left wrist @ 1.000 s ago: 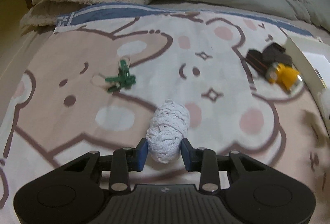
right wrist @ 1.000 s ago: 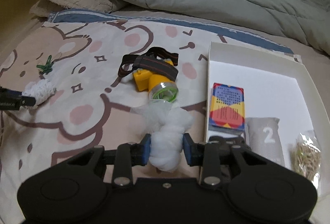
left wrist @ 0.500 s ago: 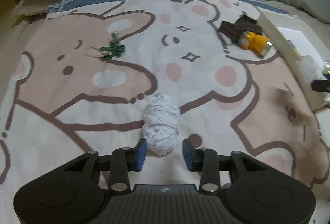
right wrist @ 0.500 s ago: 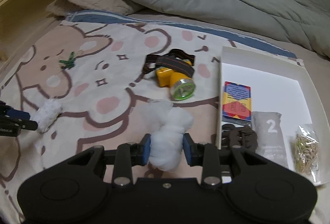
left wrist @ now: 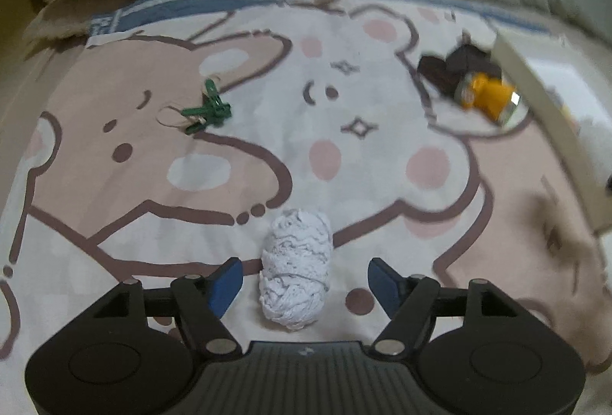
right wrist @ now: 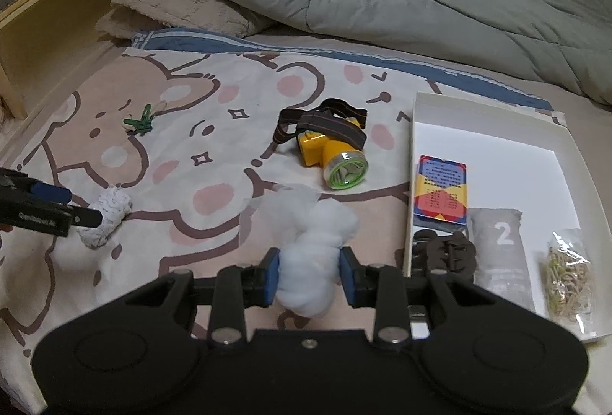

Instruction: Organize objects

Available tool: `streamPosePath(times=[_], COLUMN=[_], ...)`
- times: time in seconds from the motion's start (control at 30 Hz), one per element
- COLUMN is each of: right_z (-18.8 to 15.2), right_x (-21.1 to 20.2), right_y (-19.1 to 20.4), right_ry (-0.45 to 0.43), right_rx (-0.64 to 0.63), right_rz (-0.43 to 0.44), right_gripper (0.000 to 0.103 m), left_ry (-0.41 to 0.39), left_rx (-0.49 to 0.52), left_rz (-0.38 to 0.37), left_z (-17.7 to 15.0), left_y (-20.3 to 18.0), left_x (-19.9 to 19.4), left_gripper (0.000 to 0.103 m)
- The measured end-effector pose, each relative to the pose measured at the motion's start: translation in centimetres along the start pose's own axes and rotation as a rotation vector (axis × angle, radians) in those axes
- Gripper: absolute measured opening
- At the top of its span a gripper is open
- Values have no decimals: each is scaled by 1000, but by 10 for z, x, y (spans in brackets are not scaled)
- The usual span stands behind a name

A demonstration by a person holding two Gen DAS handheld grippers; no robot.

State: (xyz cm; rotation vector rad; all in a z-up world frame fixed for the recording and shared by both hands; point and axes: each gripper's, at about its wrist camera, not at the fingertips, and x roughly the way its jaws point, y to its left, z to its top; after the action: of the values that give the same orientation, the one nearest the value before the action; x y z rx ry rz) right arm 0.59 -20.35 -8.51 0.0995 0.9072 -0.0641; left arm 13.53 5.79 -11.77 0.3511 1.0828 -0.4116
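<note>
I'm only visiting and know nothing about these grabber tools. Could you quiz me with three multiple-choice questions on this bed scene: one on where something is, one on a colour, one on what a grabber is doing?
1. Where does the card deck lie?
A. in the white tray
B. on the pillow
C. under the quilt

2. What colour is the headlamp body?
A. red
B. yellow
C. blue

3. What is the right gripper doing?
A. standing open over nothing
B. pinching the green clips
C. clamped on a cotton wad

Answers:
1 A, the deck rests on the tray floor beside a grey pouch.
2 B, its housing is yellow, with dark straps.
3 C, both blue pads press into the white wad.
</note>
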Motion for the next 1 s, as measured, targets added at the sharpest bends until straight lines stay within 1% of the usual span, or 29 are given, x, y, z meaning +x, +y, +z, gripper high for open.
streamPosePath(times=[0.1,0.23,0.3,0.37,0.43,0.47,0.5,0.57,0.67,0.77,0.87,1.0], right_z=[2,4,4,5,6,6,6,7,7,7,10,15], right_x=[2,8,11,13,15,16,16,15,13,11,3,-12], right_y=[-6,-9,-9,-7,-7,-6,-6,-6,-8,-10,-13,-20], right_ry=[2,11,16,21,24,24,24,22,17,0,-51,-124], right_rx=[19,20,13,9,6,4,4,3,6,16,21,52], right_rz=[-4,-9,-10,-8,-8,-8,-8,-8,-13,-28,-51,-52], right_gripper=[34,34,34,34,34,34,34,34,34,34,34,34], left_ry=[36,28,27,36,60,80,87,78,37,-30,-100,-196], left_rx=[22,21,16,12,-4,-14,-17,-5,-45,-77,-97,-144], left_rz=[22,41,51,48,10,-12,-15,-4,-6,3,14,-6], left_z=[-1,1,3,5,5,6,5,5,7,11,17,24], left_y=[0,4,6,7,8,9,7,5,6,5,2,-3], left_x=[12,19,22,26,29,31,31,30,22,8,-7,-26], left_gripper=[73,73,71,64,52,49,47,45,44,44,44,44])
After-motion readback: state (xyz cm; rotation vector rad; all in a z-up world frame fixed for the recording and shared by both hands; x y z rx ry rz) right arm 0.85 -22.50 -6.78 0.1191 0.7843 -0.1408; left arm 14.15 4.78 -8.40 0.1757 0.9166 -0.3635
